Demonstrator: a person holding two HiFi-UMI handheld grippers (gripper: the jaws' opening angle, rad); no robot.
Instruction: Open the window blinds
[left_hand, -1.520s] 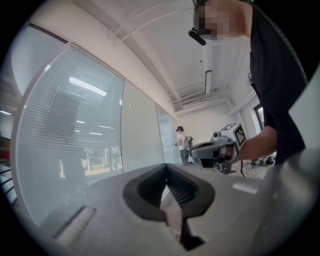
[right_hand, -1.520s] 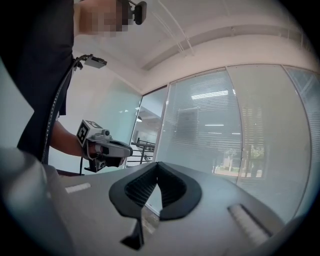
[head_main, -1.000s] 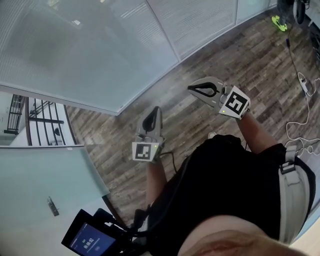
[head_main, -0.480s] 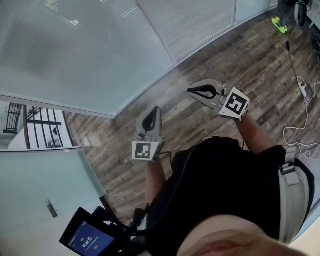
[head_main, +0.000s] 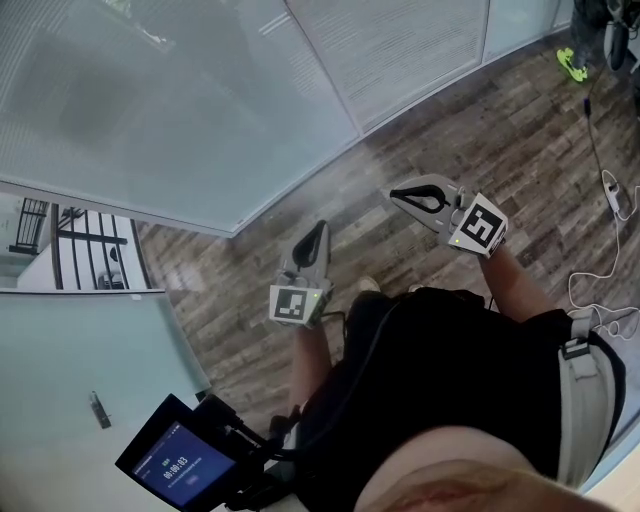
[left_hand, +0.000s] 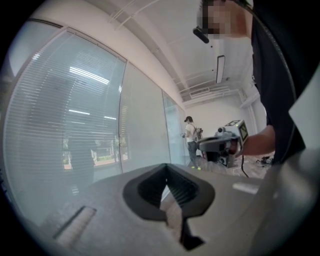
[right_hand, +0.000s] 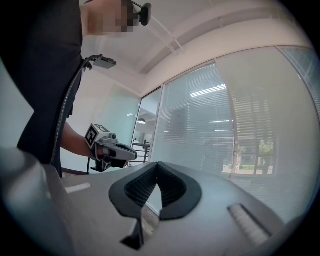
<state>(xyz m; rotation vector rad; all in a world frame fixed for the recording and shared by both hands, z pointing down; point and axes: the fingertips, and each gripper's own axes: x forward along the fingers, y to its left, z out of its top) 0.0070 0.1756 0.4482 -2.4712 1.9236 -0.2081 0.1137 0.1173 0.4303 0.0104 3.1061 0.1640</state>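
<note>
"White slats of the window blinds (head_main: 190, 90): where did they lie?" asked the student.

"Behind the glass panels that bordered the wooden floor (head_main: 250, 300). The slats were turned flat and closed. They stood ahead of both tools, and neither tool touched them."

"And the left gripper (head_main: 320, 228)?"

"Its jaws met at the tips with nothing between them. The right gripper (head_main: 393, 190) was the same, jaws together and empty. The two were held side by side and apart, each pointing roughly level toward the glass."

"What differed from one second before?"

"In the head view both grippers sat slightly further right and lower, the right one more so. The toe of a shoe (head_main: 368, 285) showed on the floor between the two forearms, where none had shown earlier. The green shoe (head_main: 572, 65) in the upper right corner lay lower and further right in the picture, as did the upright frame between the right-hand glass panels. The handheld screen (head_main: 180, 468) remained at lower left. The jaws of both grippers were together in each earlier head picture, and the blinds were as closed as before."
</note>
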